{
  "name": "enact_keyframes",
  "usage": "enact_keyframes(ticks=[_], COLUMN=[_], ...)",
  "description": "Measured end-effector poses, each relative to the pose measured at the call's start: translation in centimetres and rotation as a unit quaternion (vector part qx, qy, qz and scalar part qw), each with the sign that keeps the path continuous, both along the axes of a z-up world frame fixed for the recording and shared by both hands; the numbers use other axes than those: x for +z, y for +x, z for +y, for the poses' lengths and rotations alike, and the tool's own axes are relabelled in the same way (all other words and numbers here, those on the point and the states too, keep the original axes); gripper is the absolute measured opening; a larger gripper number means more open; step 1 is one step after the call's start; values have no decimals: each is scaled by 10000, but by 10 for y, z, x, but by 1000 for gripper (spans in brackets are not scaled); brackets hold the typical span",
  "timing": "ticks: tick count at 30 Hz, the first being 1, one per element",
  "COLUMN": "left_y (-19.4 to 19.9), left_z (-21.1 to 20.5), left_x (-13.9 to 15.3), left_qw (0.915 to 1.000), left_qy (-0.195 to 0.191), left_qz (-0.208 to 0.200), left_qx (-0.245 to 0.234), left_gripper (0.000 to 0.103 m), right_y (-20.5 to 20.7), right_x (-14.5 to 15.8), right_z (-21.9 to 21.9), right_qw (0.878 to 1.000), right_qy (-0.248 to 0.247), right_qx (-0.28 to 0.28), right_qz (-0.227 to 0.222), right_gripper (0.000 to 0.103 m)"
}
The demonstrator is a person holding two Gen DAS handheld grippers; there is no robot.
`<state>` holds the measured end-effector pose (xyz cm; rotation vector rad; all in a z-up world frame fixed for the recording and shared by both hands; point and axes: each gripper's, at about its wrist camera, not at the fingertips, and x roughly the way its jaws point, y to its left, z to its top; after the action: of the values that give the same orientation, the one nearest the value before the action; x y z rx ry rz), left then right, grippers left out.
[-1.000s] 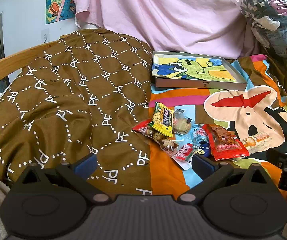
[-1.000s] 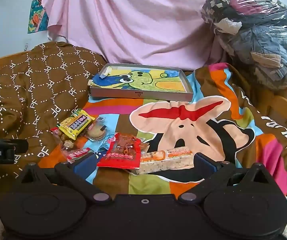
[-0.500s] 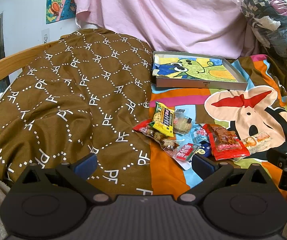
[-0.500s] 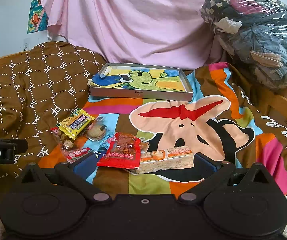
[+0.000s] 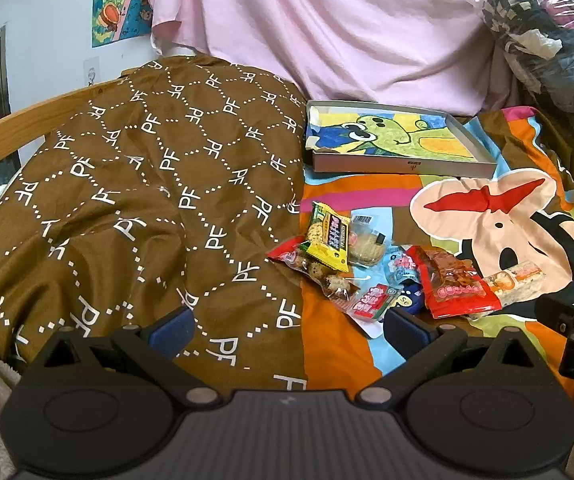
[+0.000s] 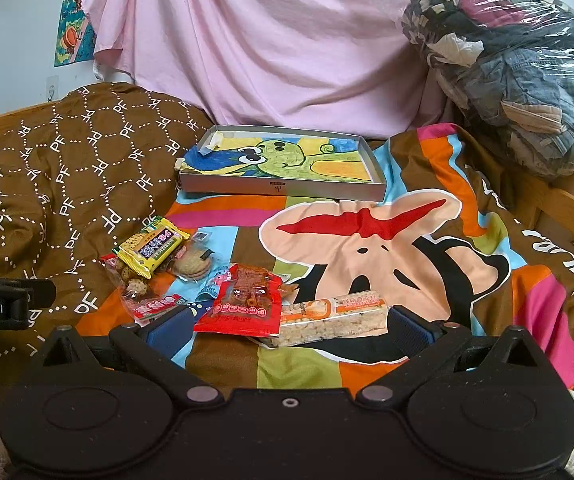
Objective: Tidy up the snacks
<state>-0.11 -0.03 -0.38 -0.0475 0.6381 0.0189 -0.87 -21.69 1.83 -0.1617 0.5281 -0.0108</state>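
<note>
Several snack packets lie in a pile on the colourful bedspread: a yellow cracker packet (image 6: 152,248) (image 5: 328,237), a red packet (image 6: 243,301) (image 5: 453,286), a long rice bar (image 6: 333,314) (image 5: 517,278), and a small red-and-white candy packet (image 5: 371,300) (image 6: 155,304). Behind them rests a shallow grey box (image 6: 283,189) (image 5: 403,166) lined with a cartoon drawing. My right gripper (image 6: 287,326) is open, low and just before the red packet and the rice bar. My left gripper (image 5: 287,326) is open over the brown quilt, left of the pile.
A brown patterned quilt (image 5: 127,200) is heaped on the left. A pink sheet (image 6: 267,48) hangs behind the box. A plastic-wrapped bundle of clothes (image 6: 519,76) sits at the back right, by the wooden bed rail (image 6: 563,208).
Both grippers have barely shifted; the snacks and the box lie as before.
</note>
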Motion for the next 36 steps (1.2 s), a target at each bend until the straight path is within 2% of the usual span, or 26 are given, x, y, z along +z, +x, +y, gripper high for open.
enact_keyframes(ticks=[25, 36], left_y=[12, 31], left_z=[2, 5], left_x=[-5, 0], left_qw=[9994, 9985], left_qy=[67, 249], left_qz=[317, 385], left_qx=[124, 303], left_gripper=[103, 103], right_y=[10, 35], right_x=[-6, -8], right_z=[4, -5], right_qw=[9994, 9945], right_qy=[-137, 377], right_qx=[-6, 99], right_qz=[326, 975], right_gripper=[102, 102])
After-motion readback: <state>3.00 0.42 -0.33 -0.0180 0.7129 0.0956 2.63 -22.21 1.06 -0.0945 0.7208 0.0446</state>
